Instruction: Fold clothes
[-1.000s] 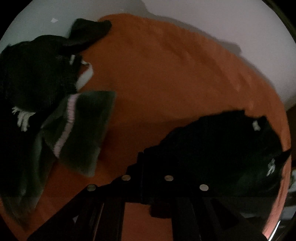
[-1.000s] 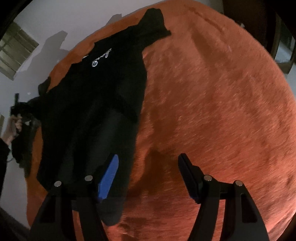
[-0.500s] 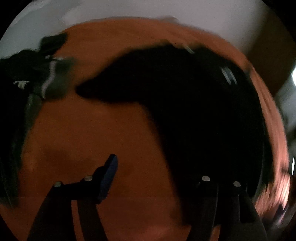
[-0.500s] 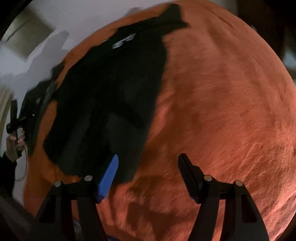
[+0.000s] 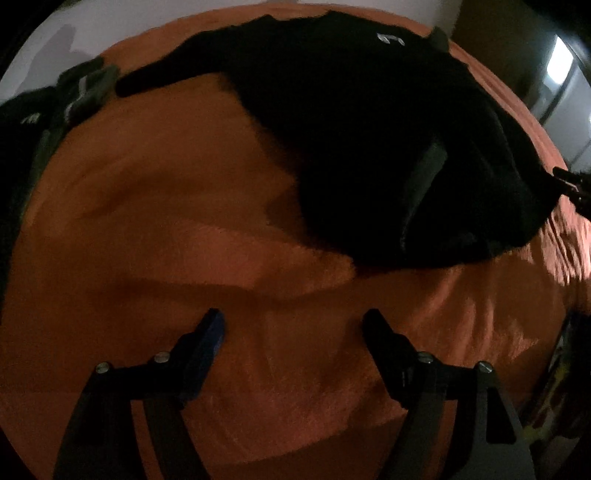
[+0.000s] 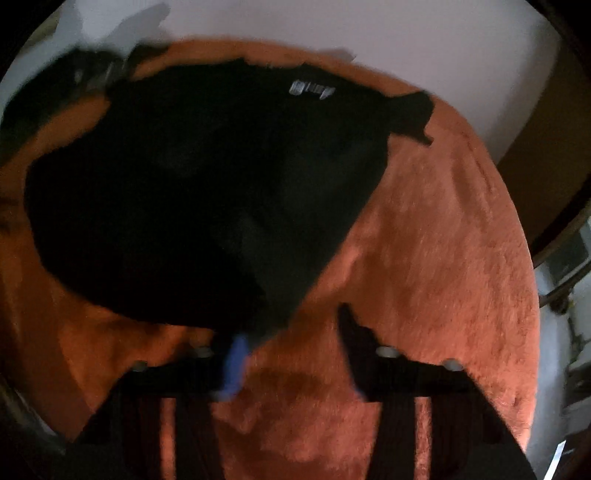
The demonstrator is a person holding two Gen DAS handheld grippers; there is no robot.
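A black T-shirt [image 5: 369, 140] with a small white label lies spread on the orange fuzzy blanket [image 5: 166, 229]. In the left wrist view it fills the upper right, well ahead of my left gripper [image 5: 293, 328], which is open with nothing between its fingers. The right wrist view is blurred: the same shirt [image 6: 207, 192] covers the upper left, and its near hem reaches down to the blue-padded left finger of my right gripper [image 6: 288, 325]. That gripper is open too, over bare blanket.
A heap of dark and grey-green clothes [image 5: 62, 99] sits at the blanket's far left edge; it shows in the right wrist view as the heap [image 6: 85, 77]. A white wall [image 6: 369, 33] stands behind. The other gripper's tip [image 5: 572, 188] shows at the right.
The left gripper has let go of the black shirt and opened, swinging right and back from it. The right view has swung so the shirt now lies ahead and left.
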